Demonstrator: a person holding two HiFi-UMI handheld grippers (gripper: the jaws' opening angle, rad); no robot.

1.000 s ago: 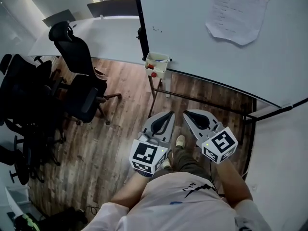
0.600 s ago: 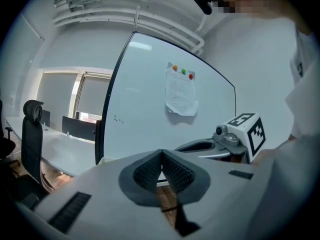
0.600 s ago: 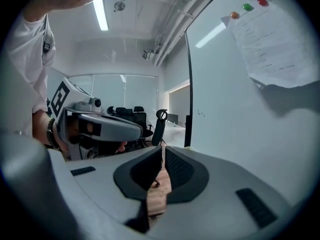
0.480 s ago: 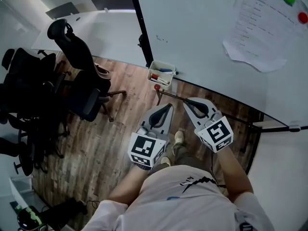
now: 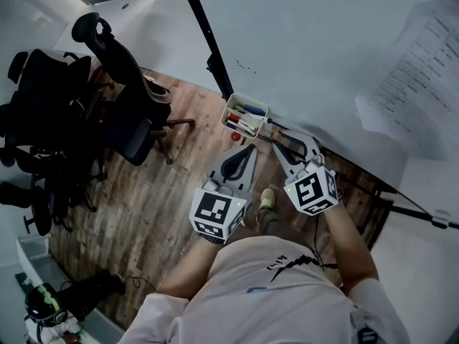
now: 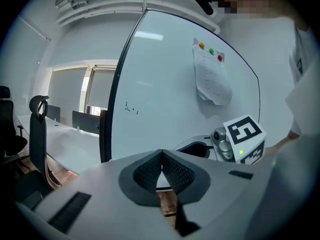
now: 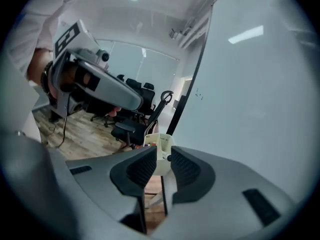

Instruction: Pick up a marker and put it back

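Observation:
A small white tray [image 5: 231,106] hangs at the whiteboard's lower edge and holds several markers, among them a blue one [image 5: 253,110] and a red one [image 5: 233,118]. My left gripper [image 5: 252,148] is just below the tray, its jaws shut with nothing between them [image 6: 161,153]. My right gripper [image 5: 275,143] is beside it to the right, its jaws a little apart and empty [image 7: 157,160]. In the right gripper view the tray [image 7: 163,143] shows through the gap between the pads, some way off. Neither gripper touches a marker.
The whiteboard [image 5: 323,41] fills the upper right, with a paper sheet [image 5: 419,84] stuck on it. A red round object [image 5: 235,136] sits under the tray. Black office chairs [image 5: 122,92] stand at the left on the wooden floor [image 5: 158,199]. The person's feet [image 5: 267,199] are below the grippers.
Both grippers have come nearer to the marker tray, and the head view has swung so the tray sits closer to the jaw tips. Both grippers still hold nothing.

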